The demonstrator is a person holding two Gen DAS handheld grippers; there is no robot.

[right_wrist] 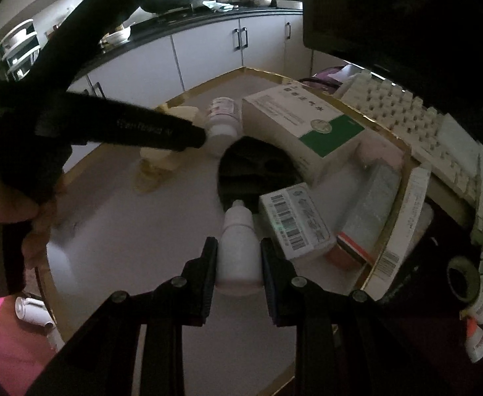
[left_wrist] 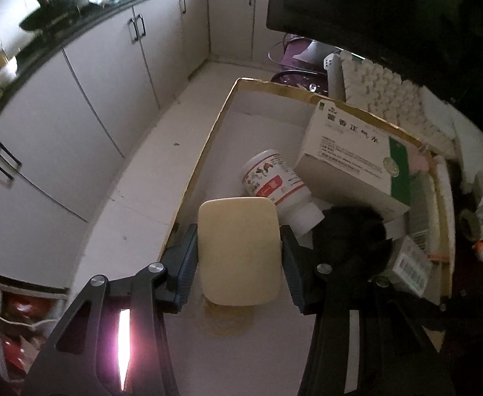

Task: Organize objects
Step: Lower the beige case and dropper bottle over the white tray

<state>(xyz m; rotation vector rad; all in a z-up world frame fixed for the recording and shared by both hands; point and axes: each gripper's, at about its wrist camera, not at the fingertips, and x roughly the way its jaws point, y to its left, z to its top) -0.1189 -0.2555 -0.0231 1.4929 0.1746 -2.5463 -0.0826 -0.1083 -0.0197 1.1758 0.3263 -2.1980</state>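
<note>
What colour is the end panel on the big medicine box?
Green, with a pale round emblem, on the big medicine box; the left wrist view shows it best.

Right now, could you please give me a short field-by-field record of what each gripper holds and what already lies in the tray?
left gripper: shut on cream block, over the tray floor
right gripper: shut on white dropper bottle
tray: gold-rimmed, white floor
lying in tray: pill bottle on its side, green-and-white medicine box, black round object, barcoded box
outside tray: white keyboard behind the rim
</note>
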